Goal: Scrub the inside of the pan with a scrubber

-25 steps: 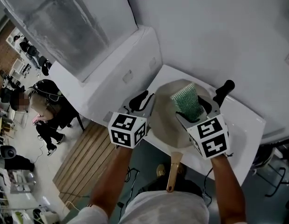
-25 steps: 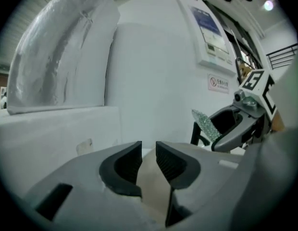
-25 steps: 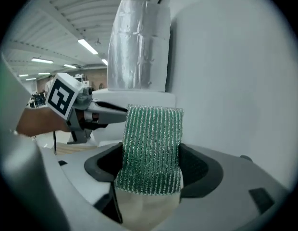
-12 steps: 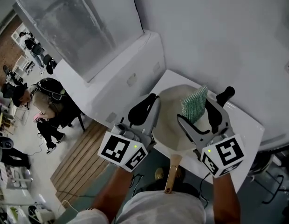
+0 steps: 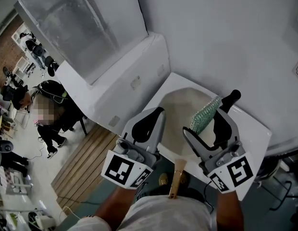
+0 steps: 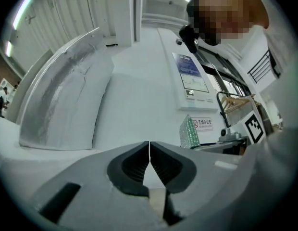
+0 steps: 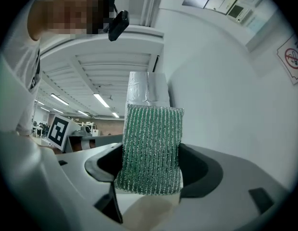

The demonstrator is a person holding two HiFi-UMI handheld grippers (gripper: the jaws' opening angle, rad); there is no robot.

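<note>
Above a white table (image 5: pixel 257 129), the right hand-held gripper (image 5: pixel 220 105) clamps a green scrubber (image 5: pixel 205 114) between its jaws, the pad standing on edge over the pale pan (image 5: pixel 180 114). The pan sits on the table, its wooden handle (image 5: pixel 176 177) pointing back toward the person. Alongside, at the pan's left rim in the head view, the left hand-held gripper (image 5: pixel 157 112) has just been closing; its jaws meet with nothing between them.
</note>
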